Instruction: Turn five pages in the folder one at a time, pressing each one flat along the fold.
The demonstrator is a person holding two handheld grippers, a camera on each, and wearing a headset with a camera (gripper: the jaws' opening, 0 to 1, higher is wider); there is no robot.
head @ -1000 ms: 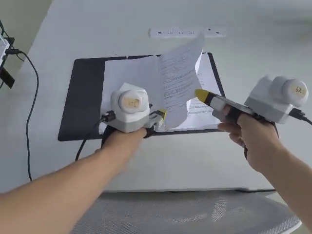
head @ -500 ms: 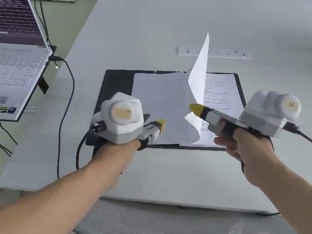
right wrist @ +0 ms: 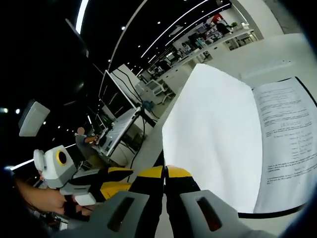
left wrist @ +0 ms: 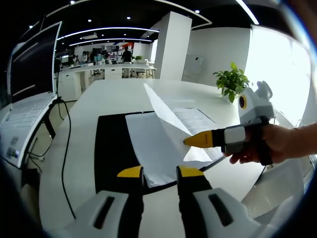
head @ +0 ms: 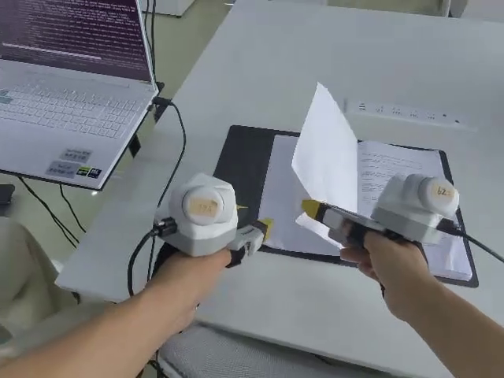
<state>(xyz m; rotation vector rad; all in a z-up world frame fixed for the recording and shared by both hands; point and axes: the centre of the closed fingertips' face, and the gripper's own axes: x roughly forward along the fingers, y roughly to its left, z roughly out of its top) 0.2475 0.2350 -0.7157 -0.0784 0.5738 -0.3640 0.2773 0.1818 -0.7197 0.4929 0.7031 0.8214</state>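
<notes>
**Over the open folder: swing the page across, then press**

Near the middle of the counter (head: 260,71), just right of the laptop (head: 71,87): folder (head: 244,157) lying open, turned sheets (head: 279,189) on its left half, printed sheets (head: 402,169) on its right. Right claw (head: 311,209) clamped on the lower edge of one page (head: 327,150), held upright above the fold (head: 358,181) with the blank side facing left. Left claw (head: 264,228) apart and empty, hovering just off the folder's near edge.

By the look of it, mid-turn: page up but not yet laid down.

To do it well:
- Swing the right claw leftward in a low arc about the fold. Keep the paper slightly slack so nothing pulls at the binding.
- Check for a single sheet in the pinch; cannot tell from these views whether a second rides along.
- Lay the page flat on the turned sheets before letting go, not from a height.
- Bring the left claw onto the page beside the fold, draw its jaws together, and press lightly along the crease from the near end to the far end.
- Hold the folder in place while pressing; likely to slide on the smooth counter.
</notes>
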